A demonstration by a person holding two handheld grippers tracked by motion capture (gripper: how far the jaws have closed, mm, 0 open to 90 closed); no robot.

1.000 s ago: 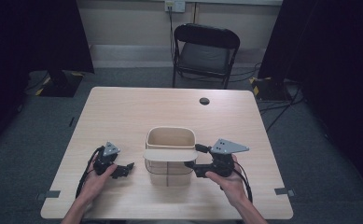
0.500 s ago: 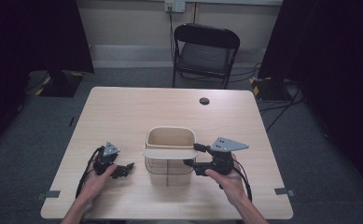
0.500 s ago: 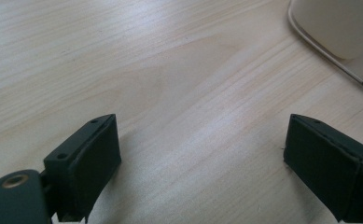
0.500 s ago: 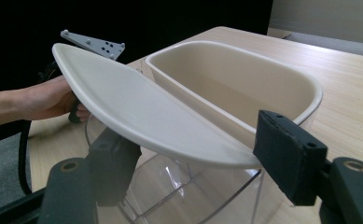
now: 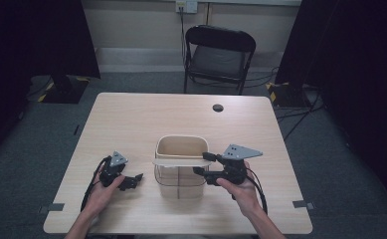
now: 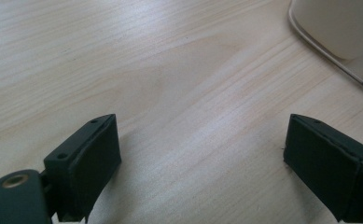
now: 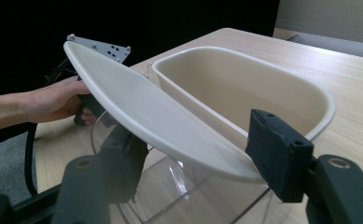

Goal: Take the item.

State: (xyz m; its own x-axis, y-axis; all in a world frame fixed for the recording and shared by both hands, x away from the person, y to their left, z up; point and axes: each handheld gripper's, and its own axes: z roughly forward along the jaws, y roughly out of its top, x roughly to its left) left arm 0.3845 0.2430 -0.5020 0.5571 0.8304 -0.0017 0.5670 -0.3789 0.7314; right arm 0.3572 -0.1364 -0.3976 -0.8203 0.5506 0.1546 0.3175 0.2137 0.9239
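The right gripper (image 7: 193, 158) grasps the lid (image 7: 151, 112) by one edge above the bin (image 7: 244, 88); it could pivot and slip. The left gripper (image 6: 202, 163), released, rests on the table (image 6: 170, 70).

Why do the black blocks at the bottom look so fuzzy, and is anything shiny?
In the left gripper view the black pads sit very close to the camera, so they blur; the table shows soft glare. In the right gripper view the cream lid looks sharper, the near pads soft.
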